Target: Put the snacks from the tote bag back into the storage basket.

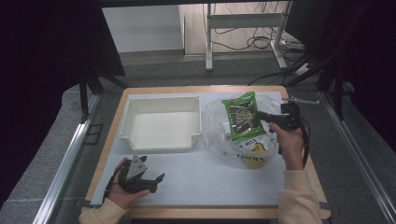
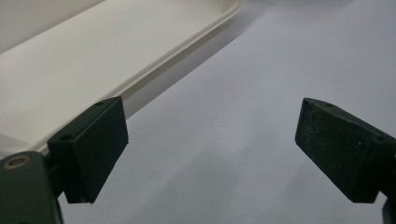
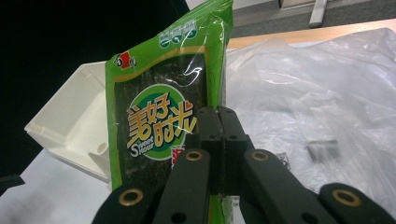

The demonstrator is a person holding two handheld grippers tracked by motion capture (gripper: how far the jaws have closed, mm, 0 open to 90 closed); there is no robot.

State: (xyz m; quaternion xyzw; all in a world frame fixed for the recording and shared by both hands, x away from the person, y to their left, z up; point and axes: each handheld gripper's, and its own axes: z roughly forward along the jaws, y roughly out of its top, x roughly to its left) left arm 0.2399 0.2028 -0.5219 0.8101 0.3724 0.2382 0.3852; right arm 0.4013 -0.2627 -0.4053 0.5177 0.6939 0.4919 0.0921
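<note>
Beyond the table lay grey floor, with the white legs of a desk frame (image 1: 243, 28) and a tangle of black cables (image 1: 261, 44) at the back, and dark curtains on both sides. One wood-edged table (image 1: 210, 212) carried a white sheet. On it sat one empty white tray (image 1: 161, 123), one crumpled clear plastic bag (image 1: 217, 135) and one green snack packet (image 1: 243, 116). A yellow item showed through the bag, too blurred to name. Two grippers were present. The left gripper (image 1: 140, 175) rested low near the tray's front edge, its jaws spread wide with nothing between them. The right gripper (image 1: 261, 116) had its jaws clamped together on the green snack packet, holding it raised over the plastic bag just right of the tray.
</note>
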